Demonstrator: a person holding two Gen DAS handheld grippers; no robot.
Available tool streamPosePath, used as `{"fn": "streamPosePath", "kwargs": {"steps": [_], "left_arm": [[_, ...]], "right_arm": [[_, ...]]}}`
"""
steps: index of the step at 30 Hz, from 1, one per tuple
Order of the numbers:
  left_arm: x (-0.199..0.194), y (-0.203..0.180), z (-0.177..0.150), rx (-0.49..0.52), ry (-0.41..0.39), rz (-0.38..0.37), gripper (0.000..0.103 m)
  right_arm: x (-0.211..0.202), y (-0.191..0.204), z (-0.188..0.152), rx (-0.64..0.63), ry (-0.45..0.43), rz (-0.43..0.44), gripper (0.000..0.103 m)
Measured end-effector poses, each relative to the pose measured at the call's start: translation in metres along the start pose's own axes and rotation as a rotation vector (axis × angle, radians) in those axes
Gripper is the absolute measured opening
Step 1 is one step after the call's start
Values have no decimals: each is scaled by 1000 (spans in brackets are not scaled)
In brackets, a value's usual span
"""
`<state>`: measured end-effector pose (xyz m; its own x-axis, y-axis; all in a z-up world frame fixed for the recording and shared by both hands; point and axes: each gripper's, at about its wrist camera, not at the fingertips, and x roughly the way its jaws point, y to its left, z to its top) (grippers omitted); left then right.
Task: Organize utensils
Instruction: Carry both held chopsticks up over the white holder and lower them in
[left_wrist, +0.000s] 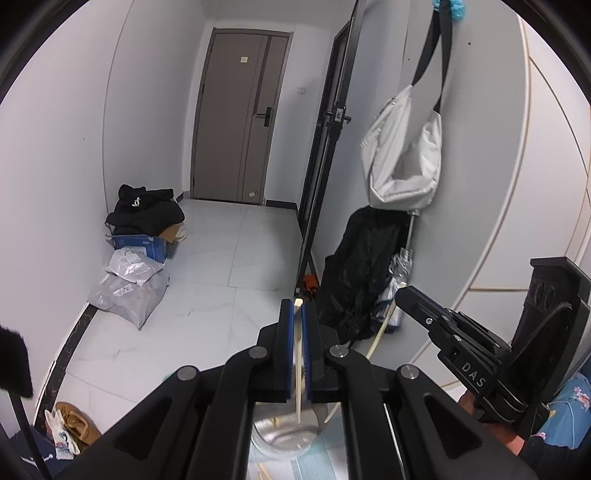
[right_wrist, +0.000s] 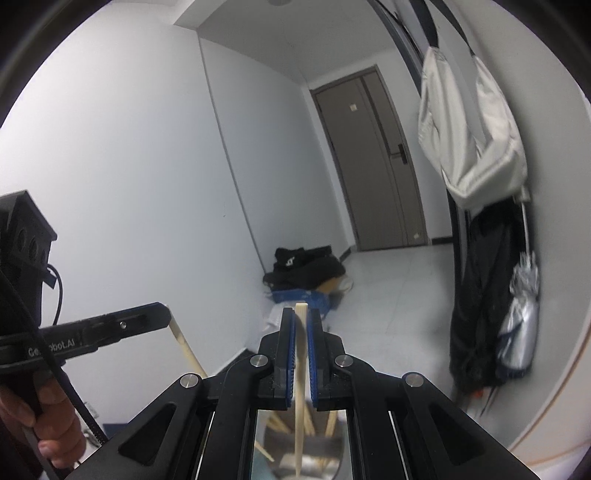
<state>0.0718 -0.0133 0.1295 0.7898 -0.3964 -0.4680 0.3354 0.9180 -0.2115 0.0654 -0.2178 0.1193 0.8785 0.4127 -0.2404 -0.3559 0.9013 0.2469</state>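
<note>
Gripping chopsticks (left_wrist: 297, 373), lower ends (right_wrist: 297, 454) hidden

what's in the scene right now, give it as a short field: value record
left gripper: shut on a chopstick
right gripper: shut on a chopstick
below grippers: shiny metal container with more chopsticks
holder: a hand on the left gripper's handle
background: door, white bag hanging on wall, tiled floor
</note>
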Motion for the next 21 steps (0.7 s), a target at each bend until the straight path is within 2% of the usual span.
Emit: {"fn": "streamPosePath", "kwargs": {"steps": [8,12,21], "left_arm": [[32,18,1,8,22,17,1],[48,27,-3,15,42,36,1],[72,32,-11,37,85,14,1]], "right_arm": [[45,-8,9,-19,-19,-20,5],[65,-12,1,-31,-13,-27,5],[90,-14,-24,-71,31,-12,5]]}}
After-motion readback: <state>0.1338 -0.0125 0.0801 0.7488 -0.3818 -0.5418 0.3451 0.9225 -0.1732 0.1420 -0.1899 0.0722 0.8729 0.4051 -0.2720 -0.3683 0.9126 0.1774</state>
